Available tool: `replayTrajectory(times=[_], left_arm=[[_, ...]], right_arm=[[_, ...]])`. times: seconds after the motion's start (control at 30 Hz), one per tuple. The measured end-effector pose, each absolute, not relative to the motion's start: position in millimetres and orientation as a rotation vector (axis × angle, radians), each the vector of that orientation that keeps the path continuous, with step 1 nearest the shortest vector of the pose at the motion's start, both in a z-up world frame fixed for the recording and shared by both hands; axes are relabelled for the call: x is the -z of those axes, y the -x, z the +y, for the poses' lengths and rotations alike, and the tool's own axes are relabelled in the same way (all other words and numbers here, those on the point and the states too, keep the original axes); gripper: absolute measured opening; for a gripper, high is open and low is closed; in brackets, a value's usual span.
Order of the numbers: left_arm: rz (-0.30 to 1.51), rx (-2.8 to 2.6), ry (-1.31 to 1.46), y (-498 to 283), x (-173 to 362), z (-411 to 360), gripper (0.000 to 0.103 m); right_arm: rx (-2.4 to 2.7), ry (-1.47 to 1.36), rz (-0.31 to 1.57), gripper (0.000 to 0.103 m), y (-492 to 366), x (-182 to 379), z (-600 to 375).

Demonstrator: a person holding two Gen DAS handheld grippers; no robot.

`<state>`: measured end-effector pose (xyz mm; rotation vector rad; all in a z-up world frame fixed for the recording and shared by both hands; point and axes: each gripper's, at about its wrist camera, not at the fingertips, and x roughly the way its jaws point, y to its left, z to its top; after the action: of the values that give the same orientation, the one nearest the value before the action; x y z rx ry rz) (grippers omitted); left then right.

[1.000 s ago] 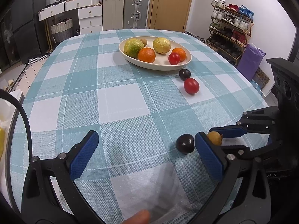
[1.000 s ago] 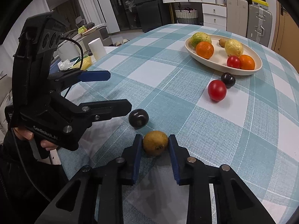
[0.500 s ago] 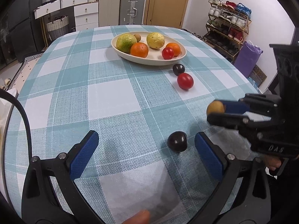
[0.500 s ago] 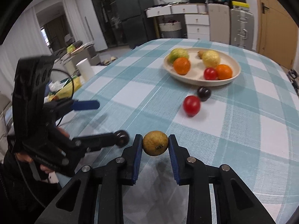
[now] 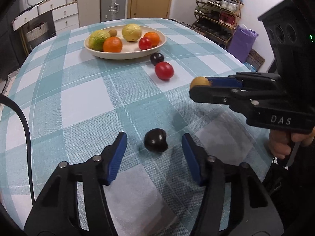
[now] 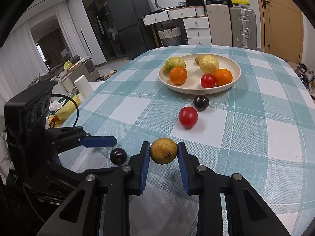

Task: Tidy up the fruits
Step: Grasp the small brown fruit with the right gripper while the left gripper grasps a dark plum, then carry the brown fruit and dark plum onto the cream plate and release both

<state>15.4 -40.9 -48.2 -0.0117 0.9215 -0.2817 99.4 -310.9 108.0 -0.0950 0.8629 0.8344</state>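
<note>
A dark plum (image 5: 155,143) lies on the checked tablecloth between the blue pads of my left gripper (image 5: 153,136). Its jaws are closing, and neither pad touches the plum. My right gripper (image 6: 163,145) is shut on a yellow-brown round fruit (image 6: 163,153) and holds it above the cloth; the fruit (image 5: 199,81) also shows at the right of the left wrist view. Farther off, a red tomato (image 6: 188,117) and a second dark plum (image 6: 201,102) lie in front of the cream bowl (image 6: 196,91), which holds several fruits.
The table's right edge drops toward a purple bag (image 5: 242,41) and a shoe rack (image 5: 218,5). White drawers (image 6: 196,29) and suitcases (image 6: 243,27) stand behind the table. A white cylinder (image 6: 82,85) and clutter sit off its left side.
My right gripper has lifted the yellow-brown fruit off the cloth and carried it toward the bowl. My left gripper has shifted onto the near plum, and its jaws have narrowed around it.
</note>
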Motion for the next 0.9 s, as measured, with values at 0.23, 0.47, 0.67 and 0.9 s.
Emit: replayTrajectory(times=[0.23, 0.47, 0.67, 0.9], left_arm=[[0.908, 0.295, -0.038, -15, 49, -46, 0.026], [0.892, 0.297, -0.023, -16, 45, -42, 0.021], [0.862, 0.286, 0.002, -17, 39, -37, 0.021], [0.824, 0.274, 0.051, -22, 34, -29, 0.021]], right_arm=[[-0.829, 0.085, 0.860, 0.029, -101, -107, -315], [-0.819, 0.073, 0.855, 0.029, -102, -108, -321], [-0.810, 0.066, 0.843, 0.029, -103, -110, -325], [-0.802, 0.042, 0.838, 0.029, -110, -116, -330]])
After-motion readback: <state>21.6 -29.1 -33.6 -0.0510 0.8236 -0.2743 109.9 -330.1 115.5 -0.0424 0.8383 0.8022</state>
